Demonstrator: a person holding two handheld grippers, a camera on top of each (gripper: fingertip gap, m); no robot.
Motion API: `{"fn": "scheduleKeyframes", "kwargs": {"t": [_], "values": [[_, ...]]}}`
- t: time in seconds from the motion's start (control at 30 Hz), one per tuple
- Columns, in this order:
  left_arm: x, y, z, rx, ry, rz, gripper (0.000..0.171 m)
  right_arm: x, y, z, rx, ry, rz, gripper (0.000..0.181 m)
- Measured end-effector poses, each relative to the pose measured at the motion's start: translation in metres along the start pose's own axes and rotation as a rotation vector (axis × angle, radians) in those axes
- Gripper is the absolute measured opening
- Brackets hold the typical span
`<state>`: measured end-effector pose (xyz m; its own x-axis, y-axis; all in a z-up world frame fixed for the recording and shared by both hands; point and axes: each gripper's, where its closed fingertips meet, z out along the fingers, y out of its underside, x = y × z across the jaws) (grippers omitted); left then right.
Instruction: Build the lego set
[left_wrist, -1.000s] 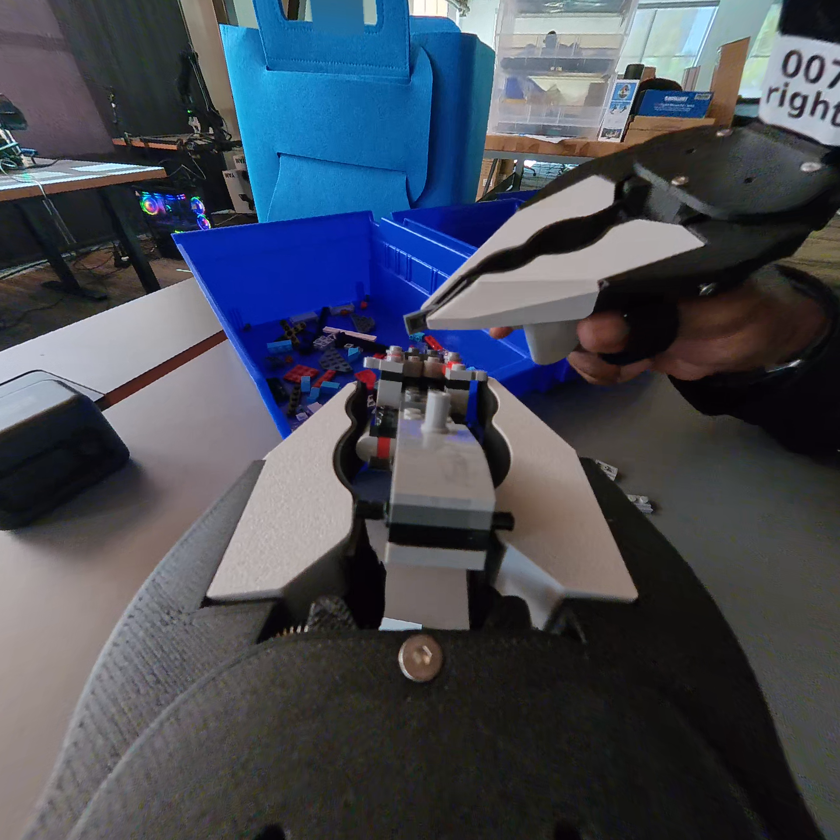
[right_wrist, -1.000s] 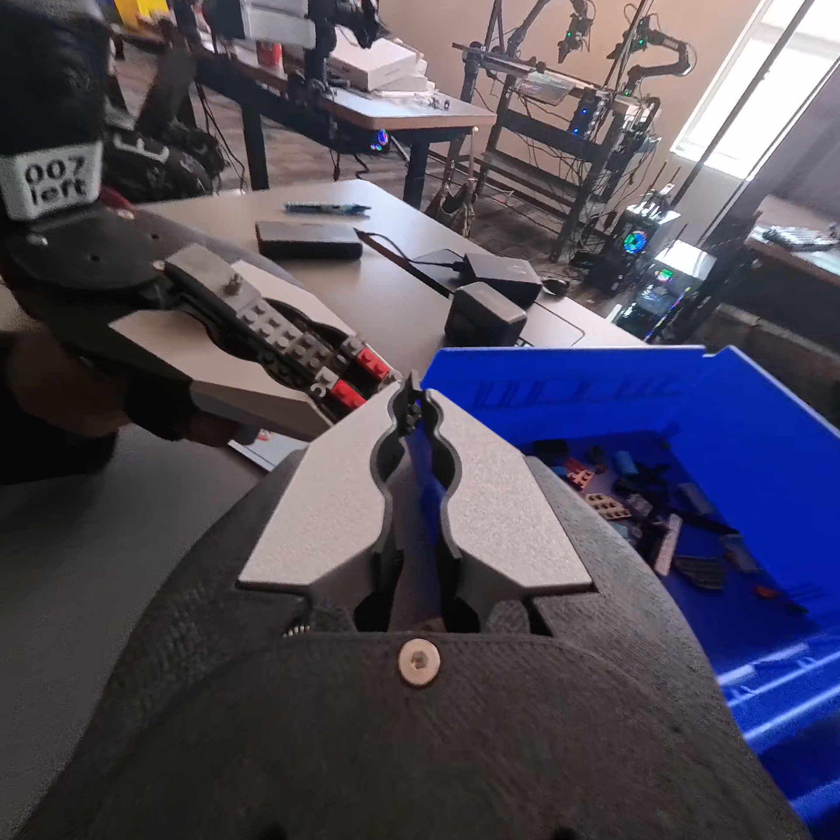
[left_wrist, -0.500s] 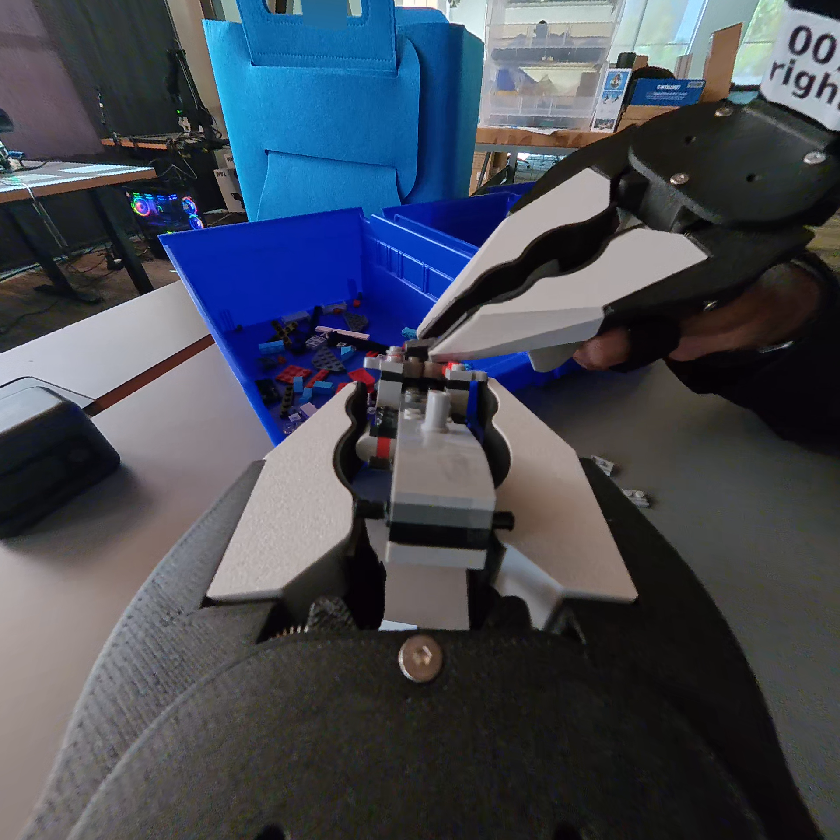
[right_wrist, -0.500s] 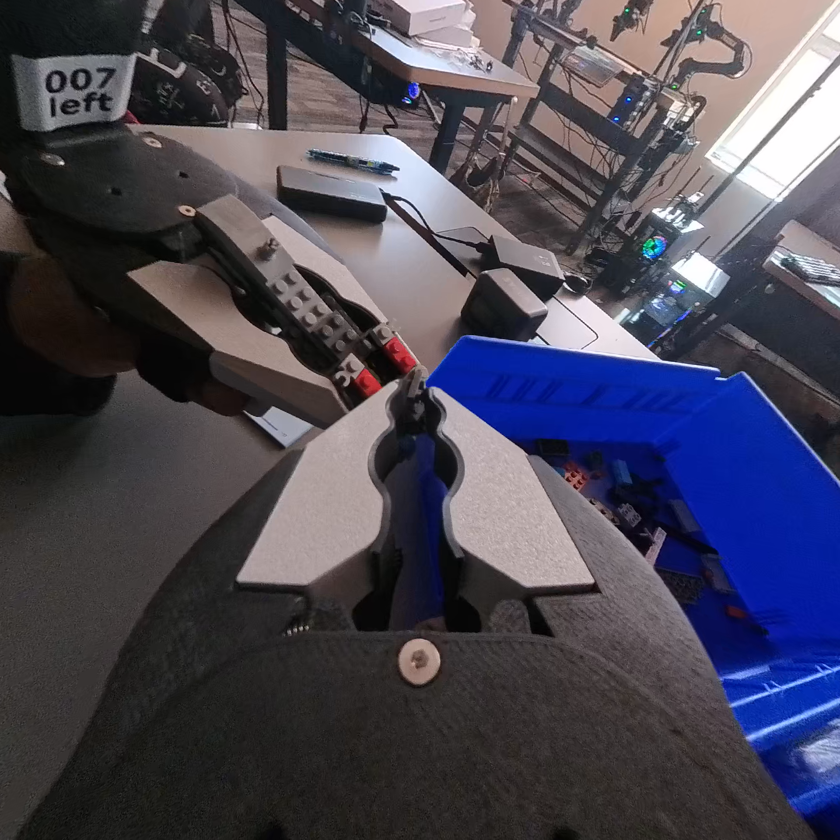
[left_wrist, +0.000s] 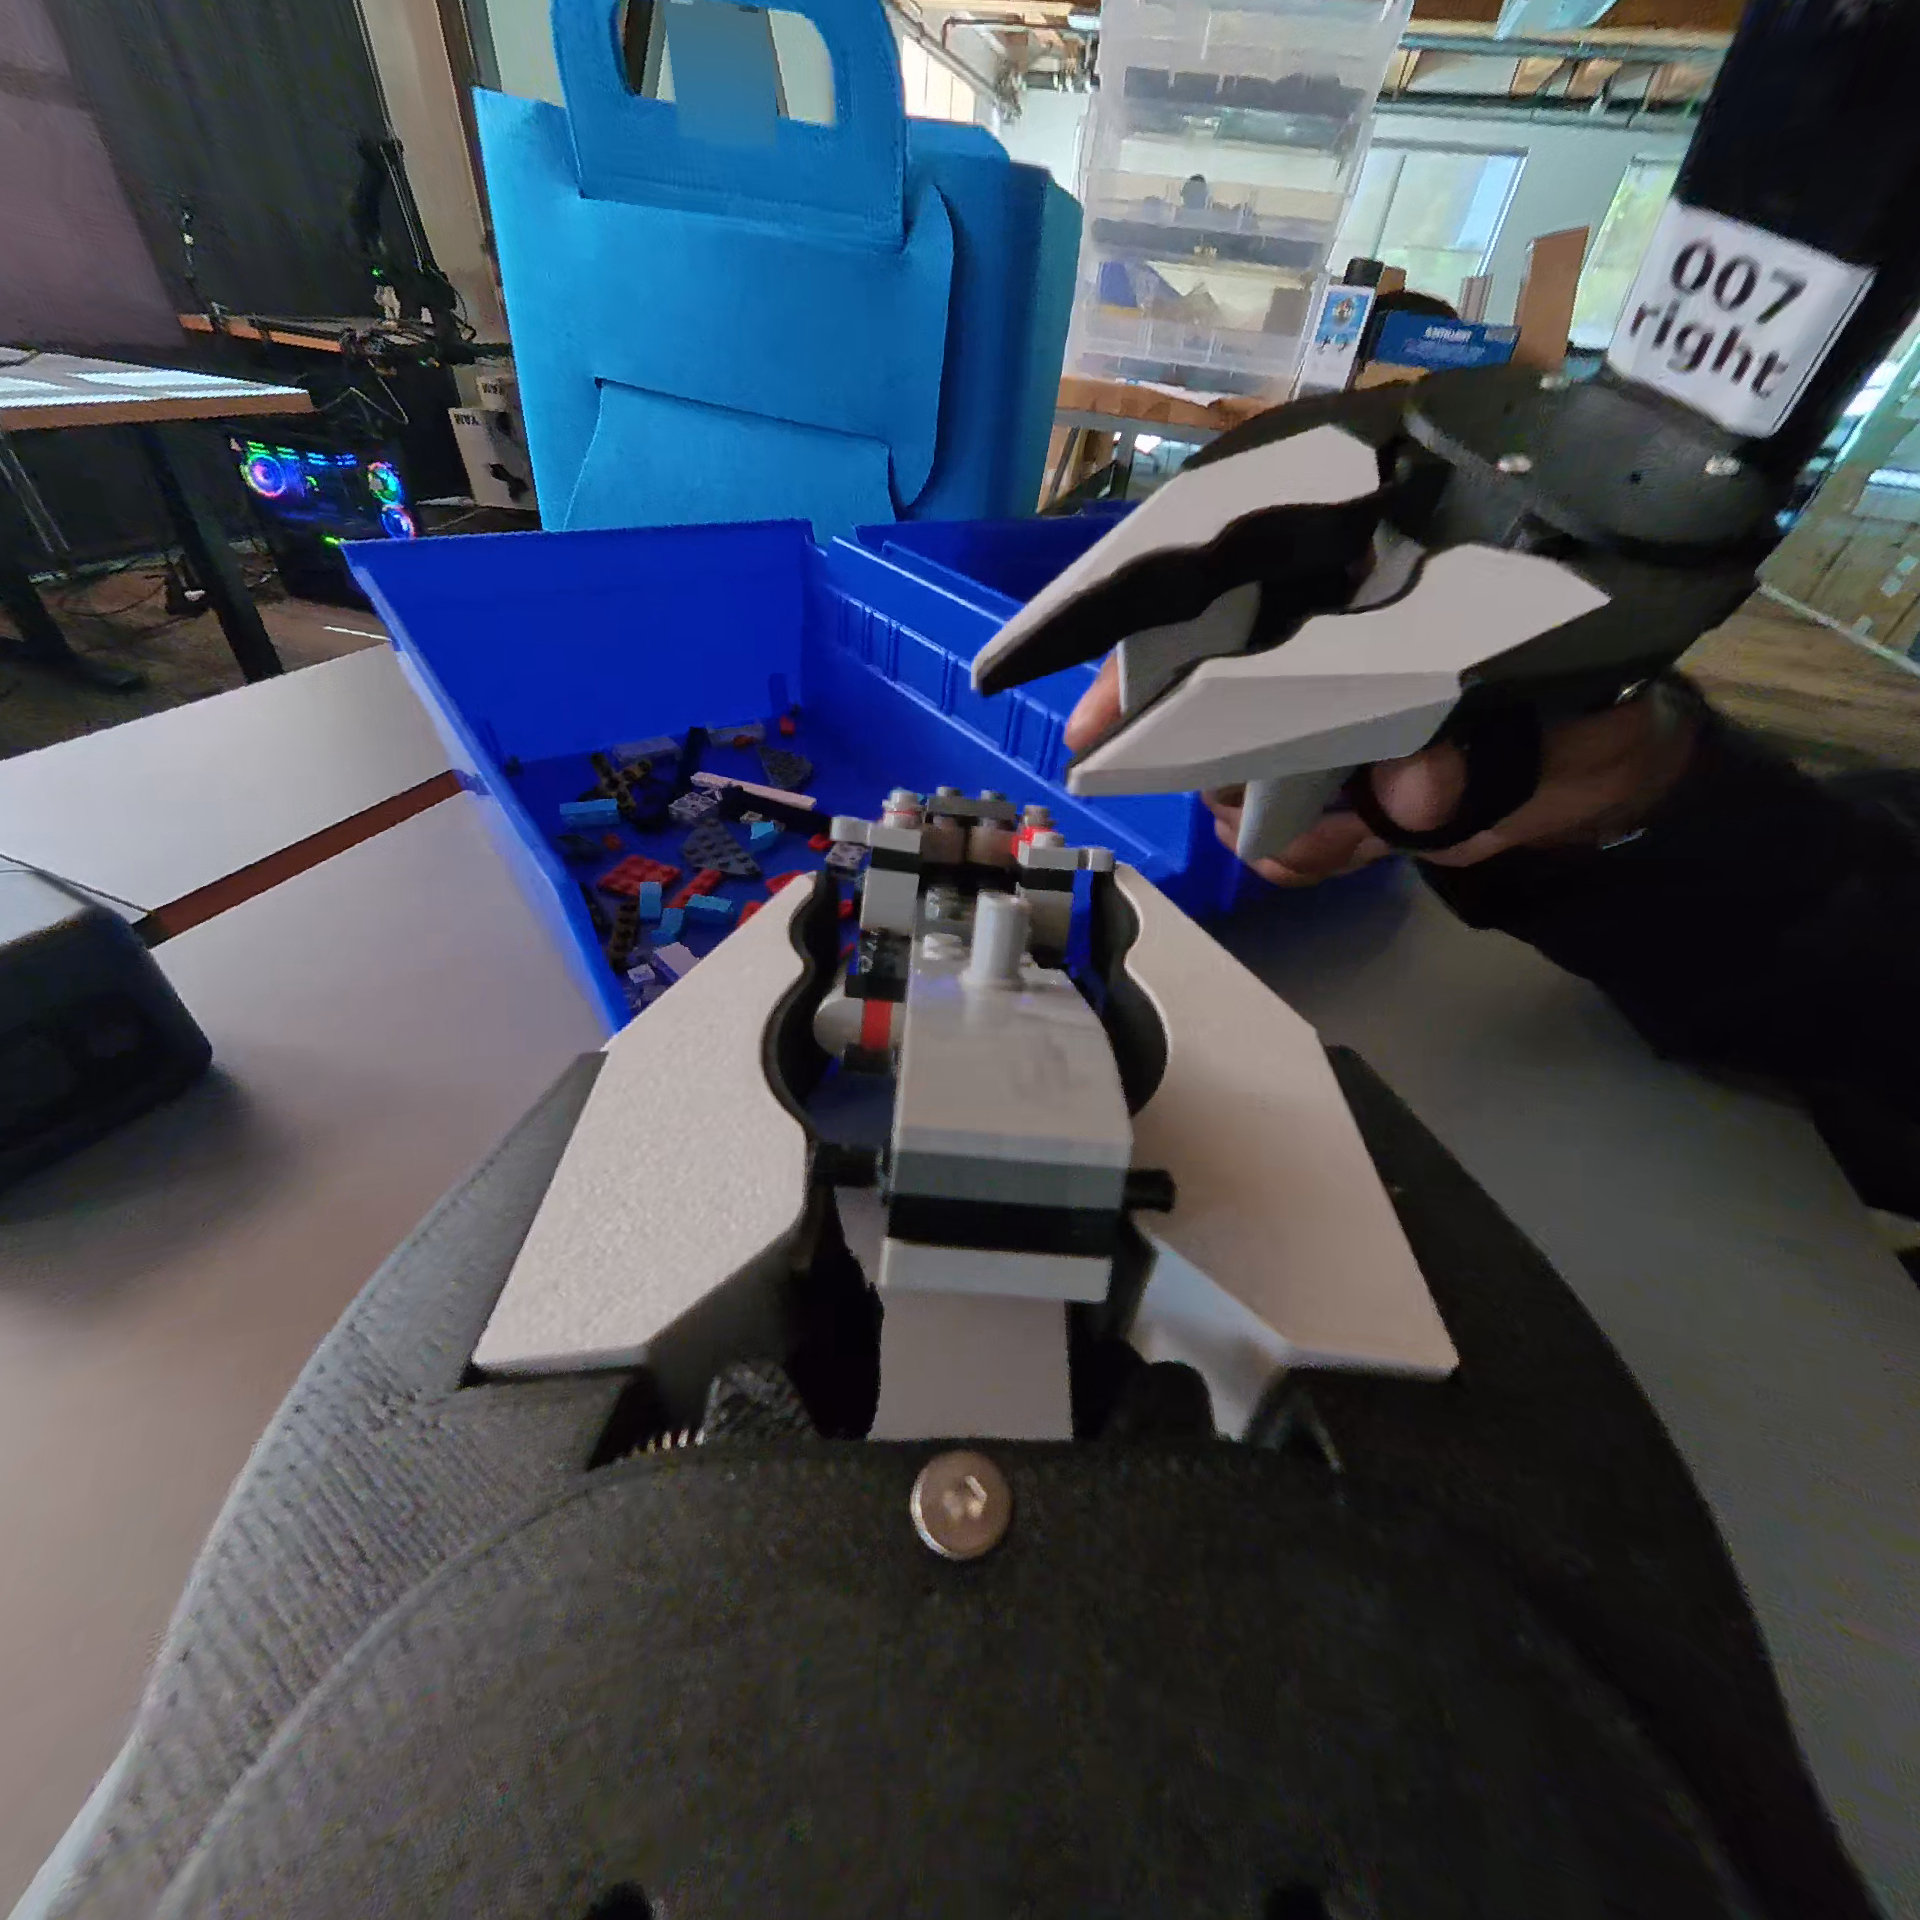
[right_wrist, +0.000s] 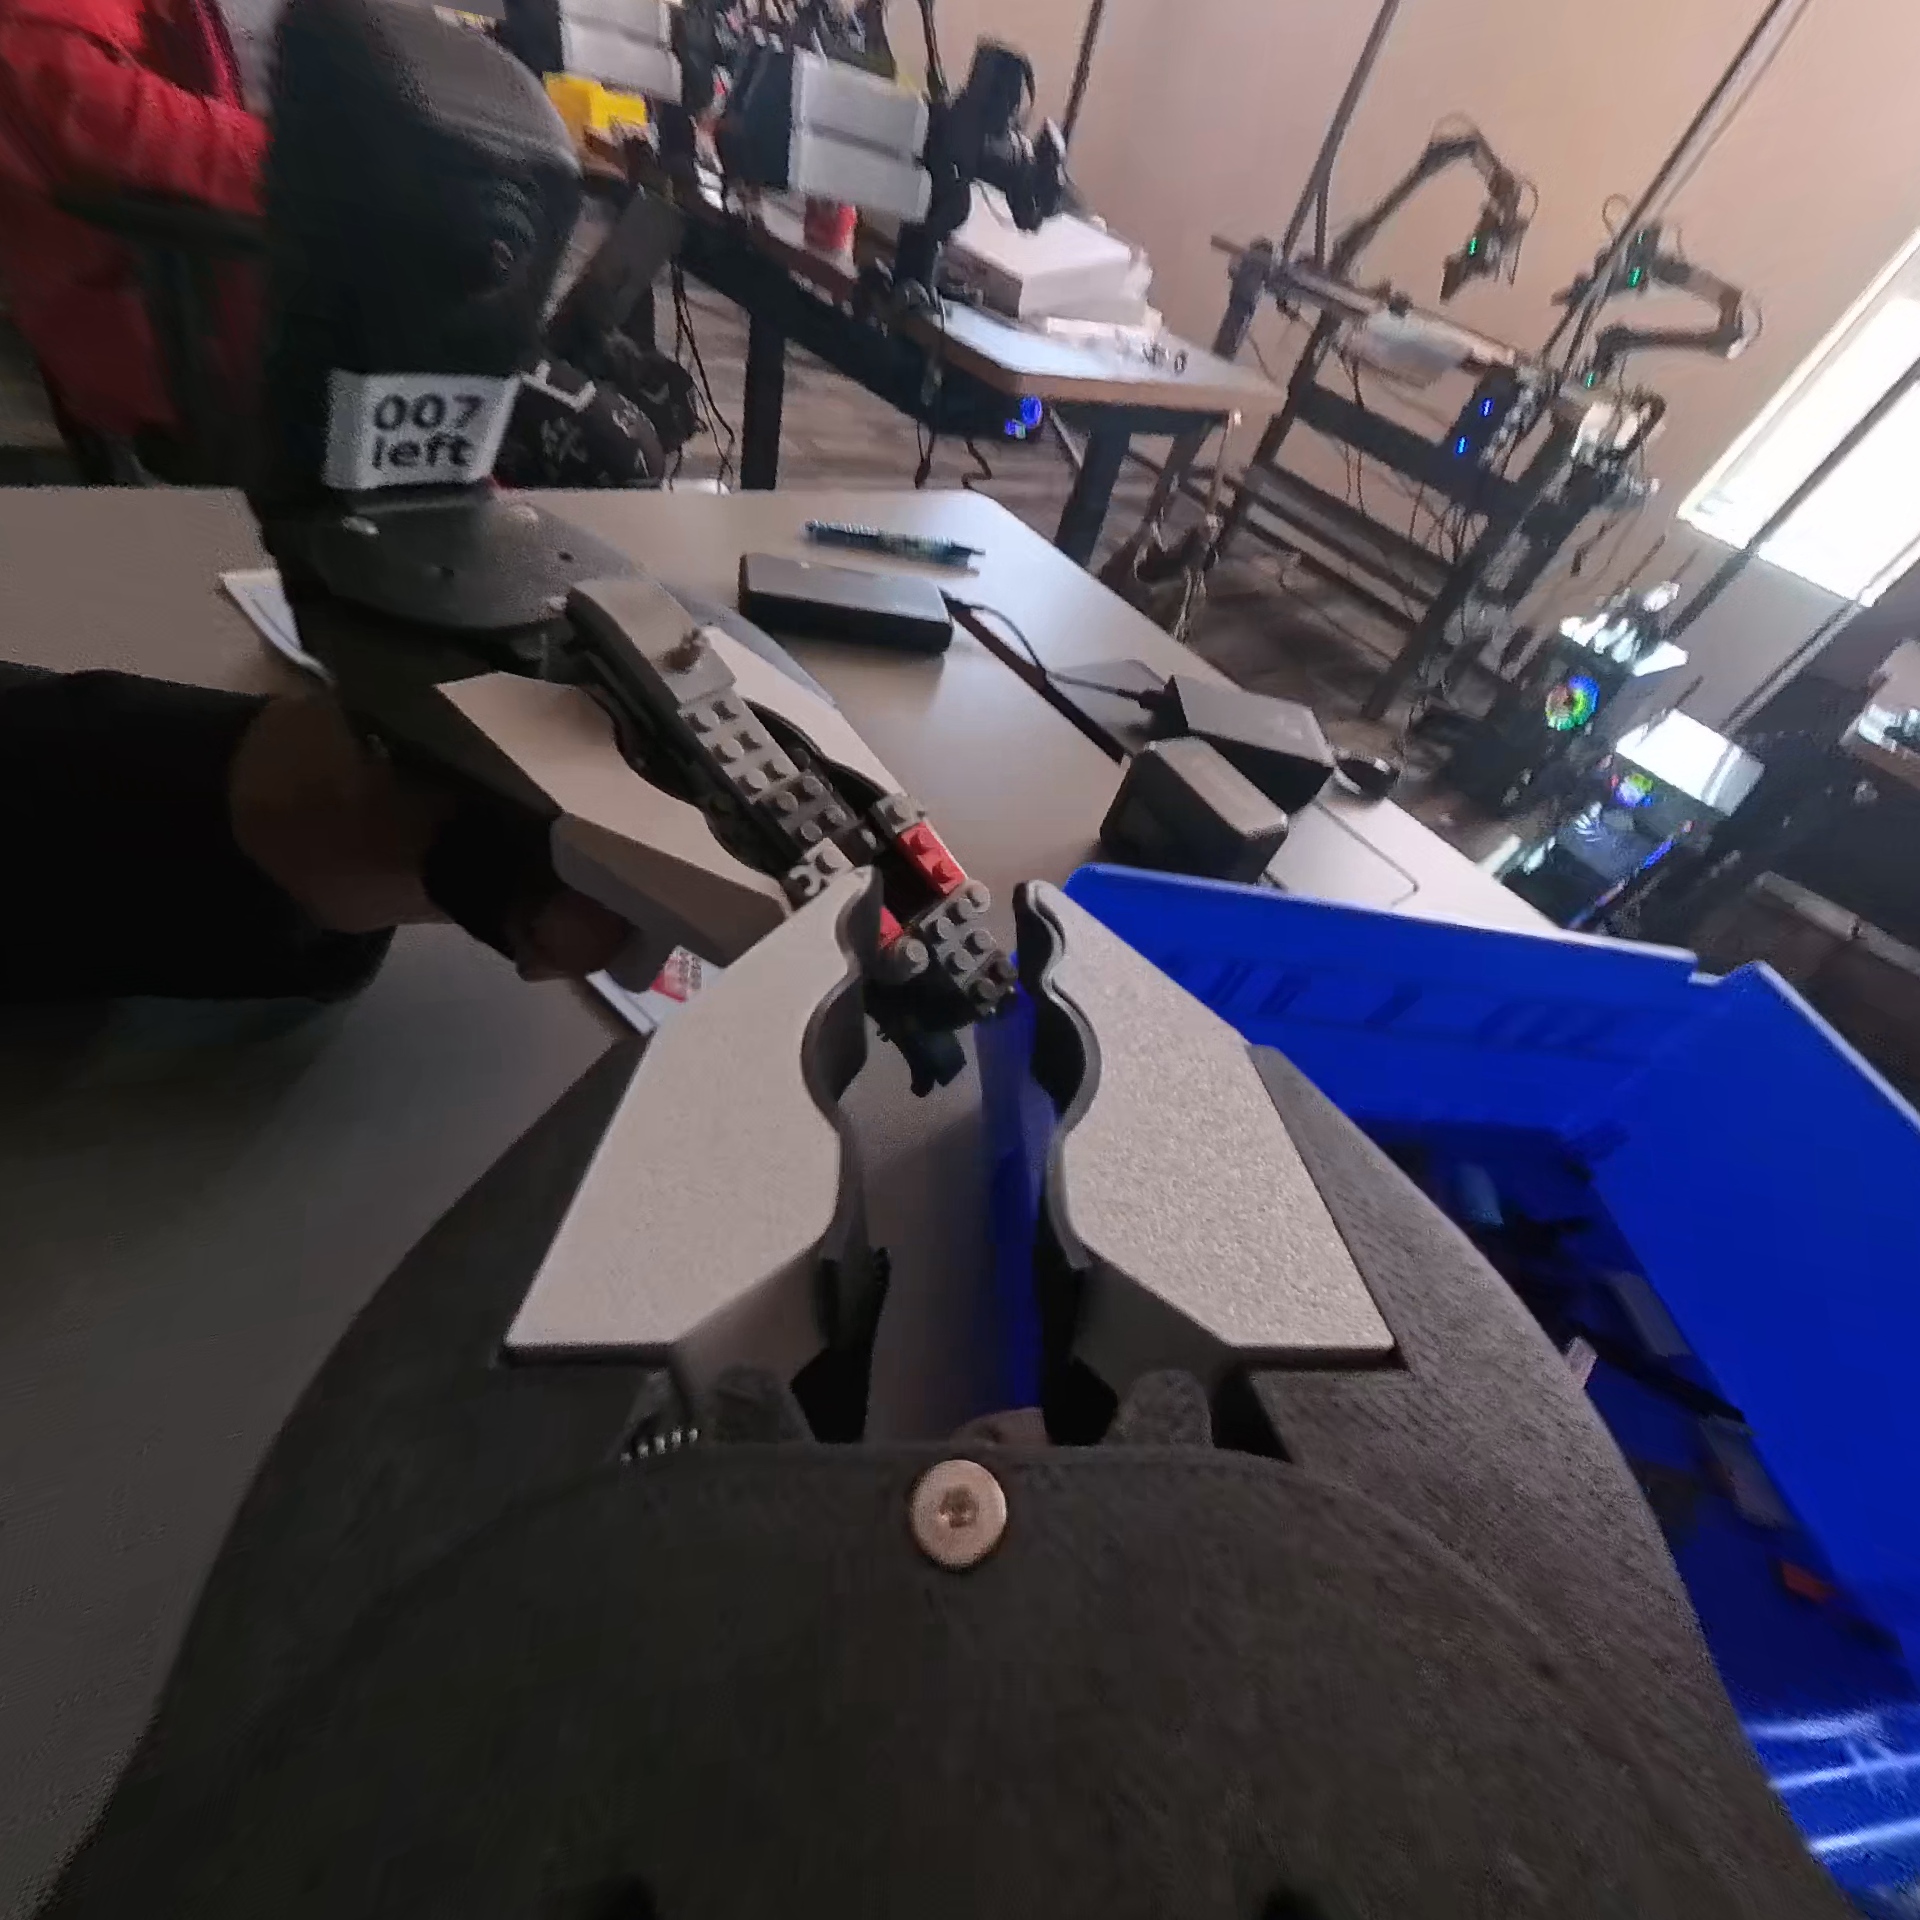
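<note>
Our left tool is clenched on the lego model, above the counter near the blue bin. Our right tool stands released, just beyond the model.

Grey tabletop in the foreground, split by a reddish seam. Behind, a blue felt panel, clear plastic drawers, bright windows. Elsewhere tan walls, dark wood floor, desks, metal racks, glowing computer towers.
</note>
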<state>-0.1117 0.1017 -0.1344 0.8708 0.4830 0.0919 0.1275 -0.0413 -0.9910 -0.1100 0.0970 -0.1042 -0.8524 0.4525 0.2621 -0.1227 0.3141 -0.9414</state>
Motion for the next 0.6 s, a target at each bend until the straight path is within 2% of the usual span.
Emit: {"fn": "scheduleKeyframes", "kwargs": {"t": [0.17, 0.47, 0.6], "values": [[-0.002, -0.012, -0.008, 0.065, 0.055, -0.096, 0.049, -0.006, -0.016, -0.011, 0.132, -0.057, -0.114, 0.04], [0.004, -0.024, -0.016, 0.134, 0.187, -0.248, 0.049, -0.016, -0.01, -0.006, 0.103, 0.033, -0.398, 0.063], [0.012, -0.023, -0.016, 0.132, 0.271, -0.32, 0.049, -0.021, -0.01, -0.006, 0.105, 0.066, -0.541, 0.065]]}}
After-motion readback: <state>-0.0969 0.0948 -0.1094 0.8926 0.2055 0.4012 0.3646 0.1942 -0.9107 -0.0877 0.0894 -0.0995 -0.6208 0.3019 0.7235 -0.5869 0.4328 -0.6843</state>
